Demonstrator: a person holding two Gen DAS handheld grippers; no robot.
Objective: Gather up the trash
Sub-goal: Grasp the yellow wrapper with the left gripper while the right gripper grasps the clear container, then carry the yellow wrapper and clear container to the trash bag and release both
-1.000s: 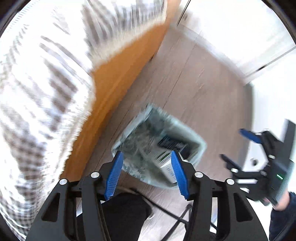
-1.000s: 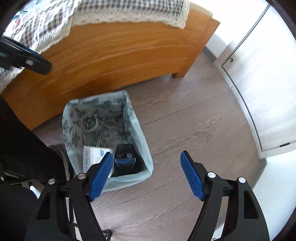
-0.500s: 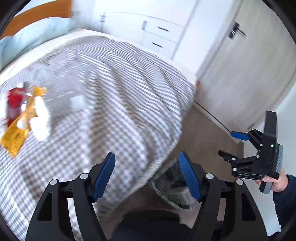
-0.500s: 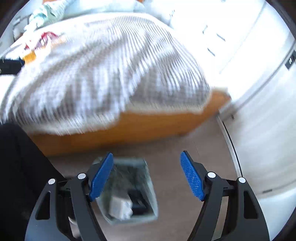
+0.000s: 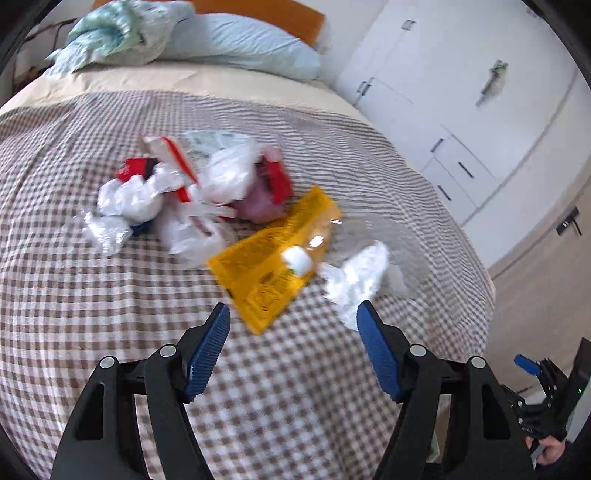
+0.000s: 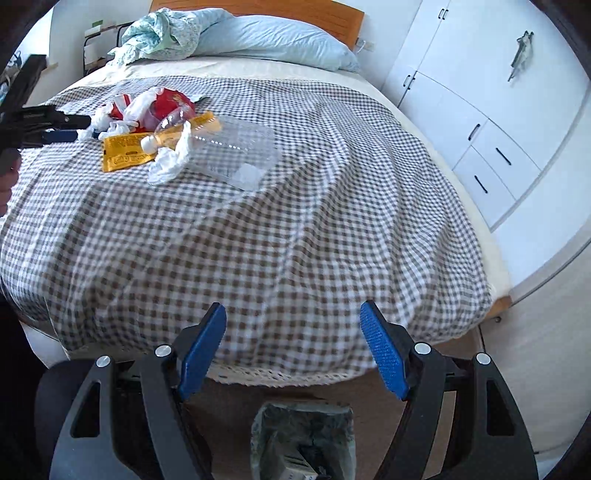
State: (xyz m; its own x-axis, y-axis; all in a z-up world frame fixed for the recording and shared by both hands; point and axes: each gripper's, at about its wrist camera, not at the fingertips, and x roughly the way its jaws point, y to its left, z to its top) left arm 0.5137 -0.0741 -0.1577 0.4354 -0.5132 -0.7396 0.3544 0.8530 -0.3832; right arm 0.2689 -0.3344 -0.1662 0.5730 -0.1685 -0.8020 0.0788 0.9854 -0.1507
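Note:
A pile of trash lies on the checked bedspread [image 5: 110, 314]: a yellow packet [image 5: 269, 266], a crumpled white tissue [image 5: 356, 277], white plastic bags [image 5: 125, 206], red wrappers [image 5: 173, 158] and a clear plastic tray [image 6: 236, 147]. My left gripper [image 5: 293, 347] is open and empty, just short of the yellow packet. My right gripper [image 6: 293, 343] is open and empty, above the bed's foot edge. The lined trash bin [image 6: 303, 439] stands on the floor below it, with a box inside.
A blue pillow [image 6: 273, 40] and a crumpled cloth [image 6: 159, 33] lie at the head of the bed. White wardrobes and drawers [image 6: 491, 122] line the right wall. The right gripper shows at the lower right of the left wrist view [image 5: 535, 387].
Both grippers have swung up from the bin on the floor to the bed. The left one has moved close over the trash pile. Both stay open.

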